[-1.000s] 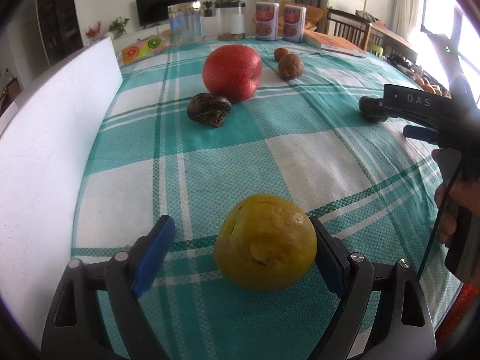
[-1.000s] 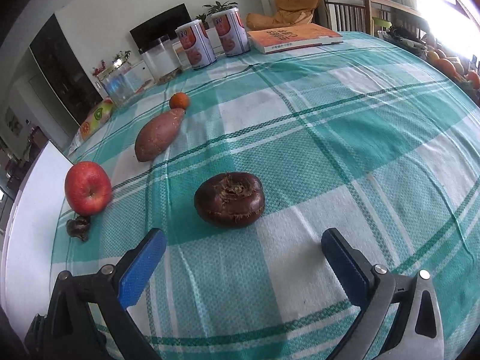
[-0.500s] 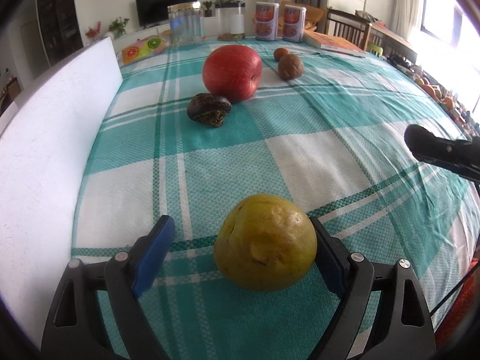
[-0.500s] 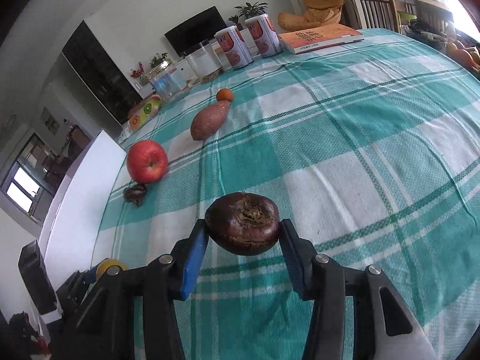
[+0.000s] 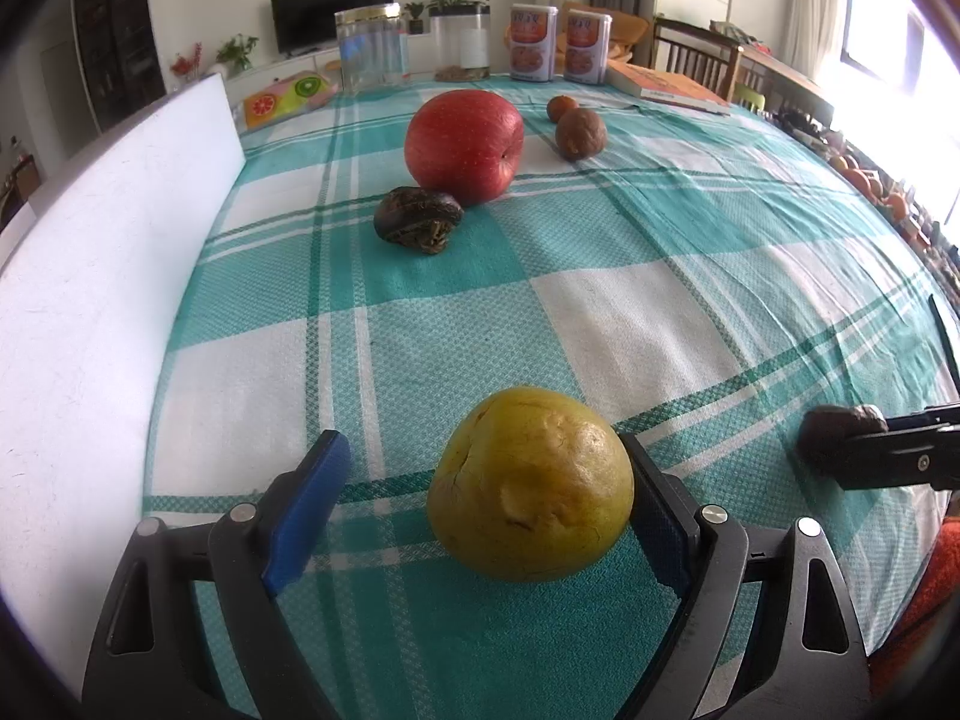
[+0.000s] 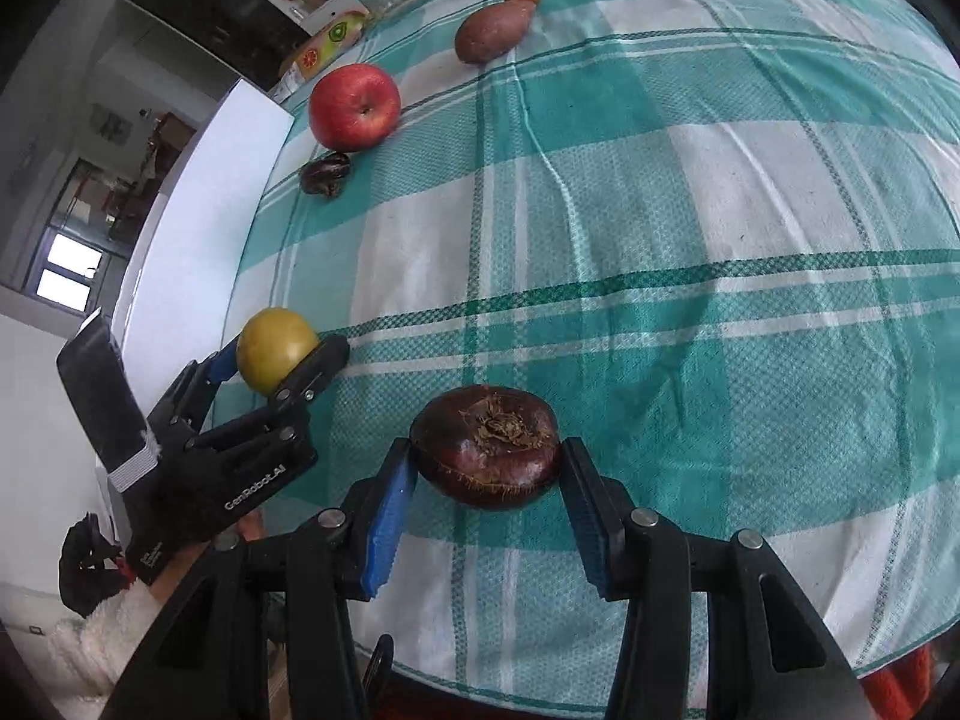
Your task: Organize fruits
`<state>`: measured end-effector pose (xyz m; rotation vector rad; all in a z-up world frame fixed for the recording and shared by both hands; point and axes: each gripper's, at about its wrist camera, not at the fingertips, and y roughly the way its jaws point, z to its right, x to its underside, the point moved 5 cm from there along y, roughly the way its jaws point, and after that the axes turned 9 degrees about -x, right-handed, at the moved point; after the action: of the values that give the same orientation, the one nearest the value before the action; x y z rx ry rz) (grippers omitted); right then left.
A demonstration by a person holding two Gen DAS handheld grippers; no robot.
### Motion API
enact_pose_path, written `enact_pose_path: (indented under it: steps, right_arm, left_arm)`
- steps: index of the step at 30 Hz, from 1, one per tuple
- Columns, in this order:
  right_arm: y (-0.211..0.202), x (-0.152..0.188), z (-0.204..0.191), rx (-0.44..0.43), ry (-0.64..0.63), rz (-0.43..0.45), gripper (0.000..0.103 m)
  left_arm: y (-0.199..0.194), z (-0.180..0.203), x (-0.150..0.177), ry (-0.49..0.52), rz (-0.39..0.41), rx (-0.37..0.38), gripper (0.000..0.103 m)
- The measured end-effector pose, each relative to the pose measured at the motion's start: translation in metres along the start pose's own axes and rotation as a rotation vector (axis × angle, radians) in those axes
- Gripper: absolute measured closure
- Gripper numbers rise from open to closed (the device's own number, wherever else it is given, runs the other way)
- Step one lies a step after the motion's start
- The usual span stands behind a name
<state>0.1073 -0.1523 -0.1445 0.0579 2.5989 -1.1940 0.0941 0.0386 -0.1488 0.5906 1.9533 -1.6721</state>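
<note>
Teal checked tablecloth (image 5: 600,252) under us: our right gripper (image 6: 489,501) clamps the dark water chestnut (image 6: 487,445), our left gripper (image 5: 480,507) gapes around the yellow fruit (image 5: 531,501).

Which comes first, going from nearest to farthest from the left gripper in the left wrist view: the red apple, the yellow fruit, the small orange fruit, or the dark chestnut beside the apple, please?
1. Yellow fruit, between the left gripper's fingers.
2. Dark chestnut, ahead, slightly left.
3. Red apple, right behind the chestnut.
4. Small orange fruit, far back, to the right.
</note>
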Motion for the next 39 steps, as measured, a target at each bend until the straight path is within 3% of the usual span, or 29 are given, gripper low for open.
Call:
enact_pose_path:
  steps: [4,8,10,11,14,16,18,22,24,31,32,34,39]
  right_arm:
    - [-0.010,-0.016,0.020,0.010,0.060,0.125,0.054]
    - [-0.024,-0.021,0.036,-0.055,0.135,0.231,0.053]
    - [-0.035,-0.019,0.041,-0.057,0.155,0.301,0.036]
    - [-0.043,-0.018,0.044,-0.056,0.162,0.348,0.032]
    - [-0.067,-0.013,0.059,0.046,0.176,0.486,0.030]
    - [-0.078,-0.008,0.067,0.075,0.206,0.528,0.030]
    - [-0.076,-0.013,0.054,0.049,0.140,0.486,0.030]
    - [-0.036,-0.011,0.002,0.047,-0.102,0.293,0.031]
    - [-0.021,-0.007,-0.002,0.036,-0.086,0.262,0.031]
    - [-0.015,-0.009,0.021,-0.121,0.102,0.341,0.038]
    - [-0.015,-0.010,0.023,-0.124,0.112,0.349,0.040]
    - [-0.012,-0.014,0.028,-0.096,0.129,0.354,0.065]
    - [-0.019,-0.019,0.011,-0.014,0.030,0.375,0.076]
  left_arm:
    - [0.000,0.000,0.000,0.000,0.000,0.000,0.014]
    - [0.000,0.000,0.000,0.000,0.000,0.000,0.014]
    - [0.000,0.000,0.000,0.000,0.000,0.000,0.014]
    - [0.000,0.000,0.000,0.000,0.000,0.000,0.014]
    - [0.000,0.000,0.000,0.000,0.000,0.000,0.014]
    - [0.000,0.000,0.000,0.000,0.000,0.000,0.014]
    - [0.000,0.000,0.000,0.000,0.000,0.000,0.014]
    - [0.000,0.000,0.000,0.000,0.000,0.000,0.014]
    - [0.000,0.000,0.000,0.000,0.000,0.001,0.014]
    - [0.000,0.000,0.000,-0.001,0.001,0.001,0.014]
    - [0.000,0.000,0.000,-0.001,0.001,0.001,0.014]
    - [0.000,0.000,0.000,0.000,0.001,0.001,0.014]
    - [0.000,0.000,0.000,-0.001,0.001,0.001,0.014]
